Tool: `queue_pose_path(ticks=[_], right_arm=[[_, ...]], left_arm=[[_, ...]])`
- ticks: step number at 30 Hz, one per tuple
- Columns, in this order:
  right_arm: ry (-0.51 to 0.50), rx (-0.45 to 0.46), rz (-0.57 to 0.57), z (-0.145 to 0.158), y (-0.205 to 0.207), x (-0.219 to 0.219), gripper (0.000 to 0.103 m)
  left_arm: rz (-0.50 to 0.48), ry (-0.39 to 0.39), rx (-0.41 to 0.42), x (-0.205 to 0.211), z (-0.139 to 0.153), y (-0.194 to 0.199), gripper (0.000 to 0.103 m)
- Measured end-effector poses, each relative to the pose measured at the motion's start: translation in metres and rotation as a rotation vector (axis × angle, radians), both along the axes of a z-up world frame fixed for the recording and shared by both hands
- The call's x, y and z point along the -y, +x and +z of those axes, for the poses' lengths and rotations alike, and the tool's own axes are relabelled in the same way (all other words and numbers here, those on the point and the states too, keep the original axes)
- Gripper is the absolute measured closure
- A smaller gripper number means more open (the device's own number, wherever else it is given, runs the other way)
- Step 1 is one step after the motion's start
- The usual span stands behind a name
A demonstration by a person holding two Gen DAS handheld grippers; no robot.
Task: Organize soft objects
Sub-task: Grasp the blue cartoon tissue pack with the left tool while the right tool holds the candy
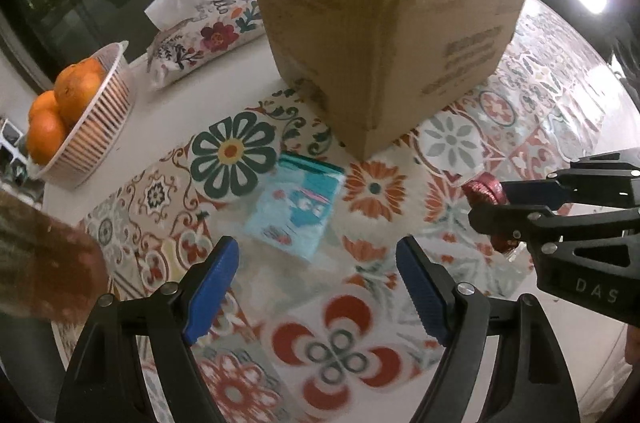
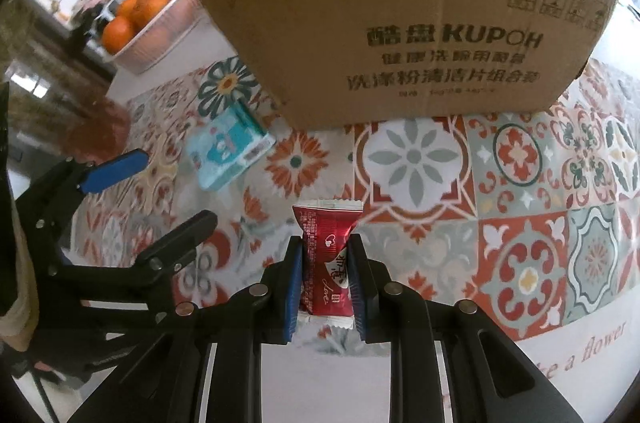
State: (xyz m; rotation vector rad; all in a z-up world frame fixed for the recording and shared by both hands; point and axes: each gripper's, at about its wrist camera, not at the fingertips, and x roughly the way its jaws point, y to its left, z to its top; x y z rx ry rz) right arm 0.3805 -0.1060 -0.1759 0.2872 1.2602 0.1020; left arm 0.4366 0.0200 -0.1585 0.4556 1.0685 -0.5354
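The right gripper [image 2: 325, 265] pinches a red packet [image 2: 328, 255] just short of the cardboard box [image 2: 400, 23]. The left gripper [image 1: 316, 287] is spread, empty. Before the box, a blue packet [image 1: 294, 207] lies unpacked; both seemingly remain to be boxed.

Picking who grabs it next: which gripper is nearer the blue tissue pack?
Left. The left gripper hovers open just short of the blue tissue pack; the right gripper, farther off, clamps the red packet.

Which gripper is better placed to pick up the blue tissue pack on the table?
Left. The left gripper has open, empty jaws facing the blue tissue pack. The right gripper is shut on the red packet.
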Motion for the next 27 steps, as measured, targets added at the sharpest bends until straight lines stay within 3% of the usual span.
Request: queue_pose_path(ticks=[9, 16, 22, 27], right_arm=[[-0.029, -0.014, -0.079, -0.01, 0.025, -0.012, 0.08], [-0.029, -0.044, -0.105, -0.023, 0.034, -0.014, 0.08], [-0.024, -0.059, -0.112, -0.03, 0.038, -0.011, 0.08], [-0.026, -0.058, -0.109, -0.03, 0.04, -0.01, 0.08]], left_arm=[[-0.09, 0.035, -0.05, 0.005, -0.022, 0.036, 0.022], [-0.101, 0.043, -0.08, 0.012, -0.04, 0.046, 0.023], [-0.078, 0.04, -0.07, 0.015, -0.047, 0.051, 0.042], [-0.038, 0.023, -0.067, 0.012, -0.05, 0.053, 0.044]])
